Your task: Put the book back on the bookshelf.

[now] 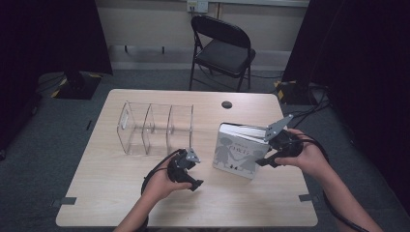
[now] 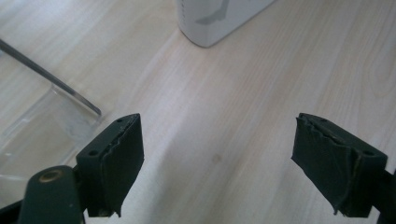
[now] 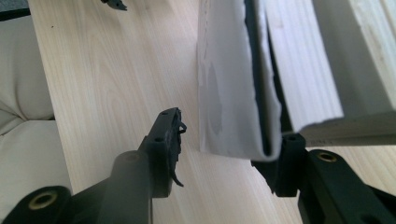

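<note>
The book lies on the table in the high view, right of the clear acrylic rack, whose slots look empty. I guess the book is meant for a slot, so filing remains undone. My right gripper sits at the book's right edge; my left gripper hovers just left of it.

Left gripper view: my jaws stand wide apart over bare wood, nothing between them, the book's corner ahead.

Right gripper view: my jaws straddle the front cover, one either side, not yet clamped. The lift looks barely begun.
</note>
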Motion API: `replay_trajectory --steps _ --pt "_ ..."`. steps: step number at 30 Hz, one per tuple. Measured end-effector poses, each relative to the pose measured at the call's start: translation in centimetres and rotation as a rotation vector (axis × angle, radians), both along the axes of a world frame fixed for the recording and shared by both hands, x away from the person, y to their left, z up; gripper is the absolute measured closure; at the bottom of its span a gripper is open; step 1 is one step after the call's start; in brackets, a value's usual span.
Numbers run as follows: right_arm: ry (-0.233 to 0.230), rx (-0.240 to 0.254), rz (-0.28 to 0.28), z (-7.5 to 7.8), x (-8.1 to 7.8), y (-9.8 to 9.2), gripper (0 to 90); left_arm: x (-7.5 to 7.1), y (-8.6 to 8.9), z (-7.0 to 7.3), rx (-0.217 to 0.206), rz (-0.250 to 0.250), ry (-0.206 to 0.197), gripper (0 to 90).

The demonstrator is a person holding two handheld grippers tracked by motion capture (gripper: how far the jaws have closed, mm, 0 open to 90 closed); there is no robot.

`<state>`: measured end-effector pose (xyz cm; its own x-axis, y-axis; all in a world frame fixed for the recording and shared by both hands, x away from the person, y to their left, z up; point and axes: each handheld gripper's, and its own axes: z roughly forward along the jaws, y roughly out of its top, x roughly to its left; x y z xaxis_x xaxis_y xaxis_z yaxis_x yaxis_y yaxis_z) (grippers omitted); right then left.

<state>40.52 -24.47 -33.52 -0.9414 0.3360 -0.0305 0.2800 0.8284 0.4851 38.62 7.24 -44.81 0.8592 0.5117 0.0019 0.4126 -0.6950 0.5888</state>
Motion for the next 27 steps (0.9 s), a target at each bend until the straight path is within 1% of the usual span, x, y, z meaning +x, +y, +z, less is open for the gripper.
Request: replay_trajectory --steps 1,2,4,5,6,7,8,9,12,13,14,15,17,20,21,22,23,24,25,27 --pt "-0.005 0.002 -0.003 0.0 0.0 -0.1 51.3 0.1 -0.1 0.1 -0.003 0.000 0.004 16.4" --pt "-0.008 0.003 0.000 0.0 0.0 -0.1 50.8 0.3 -0.3 0.4 0.009 -0.007 0.008 16.4" --pt "-0.008 0.002 -0.009 0.0 -0.1 -0.3 49.8 0.5 -0.6 0.6 0.005 -0.007 0.012 16.4" --pt "-0.008 0.001 -0.013 -0.1 -0.2 -0.4 49.3 0.7 -0.7 0.7 0.013 -0.010 0.014 16.4" --pt "-0.011 0.003 -0.015 -0.2 -0.2 -0.5 49.0 0.8 -0.8 0.7 0.013 -0.014 0.017 16.4" --pt "-0.004 0.000 -0.020 -0.2 -0.3 -0.6 48.7 0.9 -0.9 0.8 0.016 -0.015 0.019 16.5" --pt "0.000 -0.001 -0.026 -0.2 -0.4 -0.6 48.4 1.1 -0.9 0.9 0.036 -0.025 0.013 16.5" --pt "-0.005 0.000 -0.025 -0.3 -0.4 -0.7 48.1 1.2 -1.1 0.9 0.021 -0.020 0.019 16.6" --pt "-0.003 -0.003 -0.032 -0.4 -0.6 -0.9 47.2 1.6 -1.2 1.2 0.019 -0.017 0.029 16.5" --pt "-0.006 -0.001 -0.036 -0.4 -0.6 -0.9 46.7 1.7 -1.3 1.4 0.033 -0.020 0.028 16.5" --pt "-0.006 0.000 -0.041 -0.5 -0.6 -1.0 46.3 1.8 -1.3 1.4 0.028 -0.020 0.027 16.6" --pt "-0.003 0.000 -0.043 -0.5 -0.6 -1.0 46.3 1.9 -1.3 1.6 0.047 -0.032 0.020 16.6" --pt "0.001 -0.004 -0.049 -0.6 -0.7 -1.0 45.5 2.0 -1.5 1.8 0.040 -0.033 0.024 16.6" --pt "0.004 -0.008 -0.051 -0.7 -0.8 -1.0 45.2 2.3 -1.7 2.3 0.050 -0.034 0.021 16.8" --pt "0.006 -0.009 -0.051 -0.7 -0.8 -1.0 44.5 2.4 -1.8 2.4 0.044 -0.031 0.027 16.8" --pt "0.003 -0.007 -0.056 -0.8 -0.9 -1.0 43.5 2.5 -1.9 2.6 0.054 -0.040 0.025 16.8" --pt "0.002 -0.006 -0.061 -0.8 -0.9 -1.0 42.3 2.6 -2.0 2.7 0.047 -0.041 0.025 16.8" --pt "0.007 -0.006 -0.069 -0.8 -0.9 -1.0 41.5 2.7 -2.1 2.8 0.044 -0.046 0.036 16.8" --pt "0.002 -0.006 -0.070 -0.8 -0.9 -1.1 40.6 2.7 -2.2 3.0 0.052 -0.047 0.043 16.8" --pt "0.001 -0.006 -0.068 -0.8 -0.9 -1.1 40.3 2.9 -2.3 3.3 0.070 -0.055 0.033 16.9"
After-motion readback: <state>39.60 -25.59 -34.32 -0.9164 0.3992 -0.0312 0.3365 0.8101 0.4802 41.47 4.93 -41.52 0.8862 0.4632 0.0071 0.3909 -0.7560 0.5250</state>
